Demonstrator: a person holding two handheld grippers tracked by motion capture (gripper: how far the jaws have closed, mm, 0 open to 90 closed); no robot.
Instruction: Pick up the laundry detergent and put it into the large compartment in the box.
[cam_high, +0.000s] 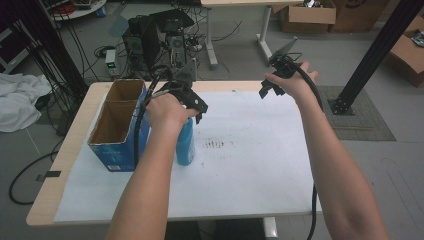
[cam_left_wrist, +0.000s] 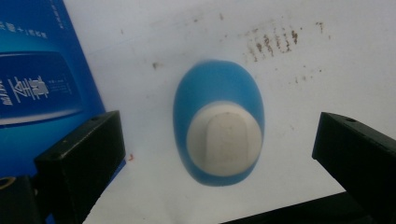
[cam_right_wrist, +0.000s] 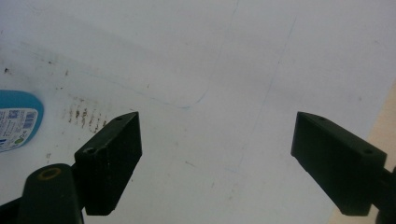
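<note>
- Left tongs (cam_high: 192, 102) hang directly above a blue bottle (cam_high: 185, 142) that stands upright on the white sheet (cam_high: 250, 165) covering the desk (cam_high: 75, 145).
- In the left gripper view the bottle (cam_left_wrist: 218, 122) is seen from straight overhead, its white cap (cam_left_wrist: 224, 139) centred between the two black jaws.
- Left tongs (cam_left_wrist: 219, 154) are spread wide: clear sheet shows on both sides between each jaw and the bottle, so nothing is gripped and nothing touches.
- A blue carton (cam_high: 119, 125), open at the top with two brown compartments, stands just beside the bottle, on the far side from the right tongs. Its printed blue wall (cam_left_wrist: 42, 88) sits right against the left jaw in the left gripper view (whether they touch, I cannot tell).
- Right tongs (cam_high: 272, 87) are held up over the far edge of the sheet, well apart from the bottle and the left tongs.
- In the right gripper view the right tongs (cam_right_wrist: 217, 161) gape wide too, with bare sheet between the jaws.
- The bottle's labelled side (cam_right_wrist: 18, 119) peeks in at the edge of that view, beyond the left-hand jaw.
- A patch of brown smudges (cam_high: 215, 145) marks the sheet just past the bottle, between it and the right tongs.
</note>
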